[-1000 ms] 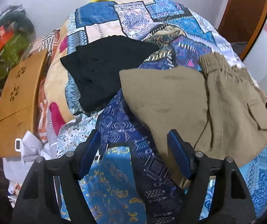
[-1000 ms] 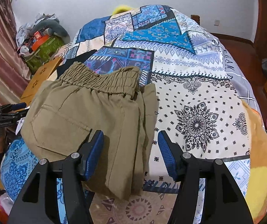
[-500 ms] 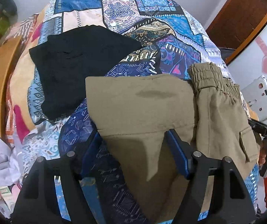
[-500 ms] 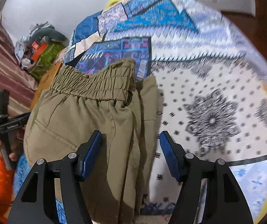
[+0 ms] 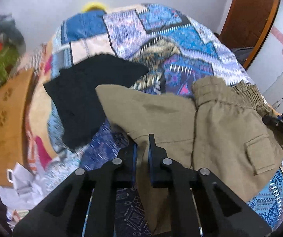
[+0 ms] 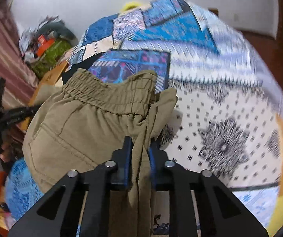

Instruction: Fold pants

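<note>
Left wrist view shows the left gripper [image 5: 142, 148] with its blue-padded fingers [image 5: 151, 148] now pressed together on a fold of the khaki cotton pants with an elastic gathered waistband [image 5: 220, 122]; a second ago those fingers stood wide apart over bare bedspread, with the cloth just beyond their right tip. Here the pinch sits on the near hem of the trouser leg, the leg panel running away ahead of the fingertips and the waistband lying ahead and to their right. A black folded garment [image 5: 86, 98] rests ahead and left of the fingers, touching or just under the khaki corner, on the patchwork blue and cream bedspread [image 5: 161, 39].

Right wrist view tells the same change: the right gripper [image 6: 139, 150], spread half a second ago, now clamps a bunched ridge of the pants [image 6: 94, 122] between its pads. The waistband lies just ahead of the fingertips, the back pocket to their left, and the patterned bedspread [image 6: 230, 118] to their right.

Both ends being gripped, the grasping step looks finished. The likely next step is lifting and carrying one edge over to make a fold. Fabric between the right pads is thick and layered, so it may slip unevenly.
</note>
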Demonstrator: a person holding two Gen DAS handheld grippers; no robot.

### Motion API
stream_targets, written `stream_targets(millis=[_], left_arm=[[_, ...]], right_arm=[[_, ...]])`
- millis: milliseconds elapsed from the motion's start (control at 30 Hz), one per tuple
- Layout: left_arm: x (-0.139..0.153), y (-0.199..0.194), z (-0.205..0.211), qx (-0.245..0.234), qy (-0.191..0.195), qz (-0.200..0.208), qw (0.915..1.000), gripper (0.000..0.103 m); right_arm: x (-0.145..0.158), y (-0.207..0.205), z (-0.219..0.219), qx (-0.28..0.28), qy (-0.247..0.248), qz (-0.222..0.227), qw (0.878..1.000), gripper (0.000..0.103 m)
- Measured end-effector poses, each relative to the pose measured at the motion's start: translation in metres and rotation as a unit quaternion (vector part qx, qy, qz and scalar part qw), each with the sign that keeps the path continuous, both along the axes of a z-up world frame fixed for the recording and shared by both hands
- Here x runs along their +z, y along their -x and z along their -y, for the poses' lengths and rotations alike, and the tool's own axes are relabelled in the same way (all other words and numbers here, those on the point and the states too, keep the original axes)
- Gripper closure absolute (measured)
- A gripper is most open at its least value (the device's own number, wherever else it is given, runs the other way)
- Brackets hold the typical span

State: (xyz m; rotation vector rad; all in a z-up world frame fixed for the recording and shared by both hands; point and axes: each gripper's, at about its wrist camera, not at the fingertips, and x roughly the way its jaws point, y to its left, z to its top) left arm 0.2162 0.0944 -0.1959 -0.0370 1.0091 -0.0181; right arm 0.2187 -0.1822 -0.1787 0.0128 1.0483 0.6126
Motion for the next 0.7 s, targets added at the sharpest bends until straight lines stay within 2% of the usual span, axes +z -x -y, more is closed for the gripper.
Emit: stream_targets(millis=[233,367,700], left_arm=[[0.041,0.0,-0.004,-0.001,-0.016,0.051,0.9986,0.095],[0.062,-0.004,-0.016,0.009,-0.032,0.079,0.9963,0.096],[0.095,-0.031,-0.08,0.065,-0.061,0.129,0.9876,0.097]], right_arm=[[0.041,-0.01,-0.017,0.013,-0.007,0.06,0.998,0.096],[0.063,-0.02,-0.043,0.029,-0.005,0.096,0.995,0.096],[0.093,-0.06,-0.105,0.058,-0.02,0.151,0.987,0.096]])
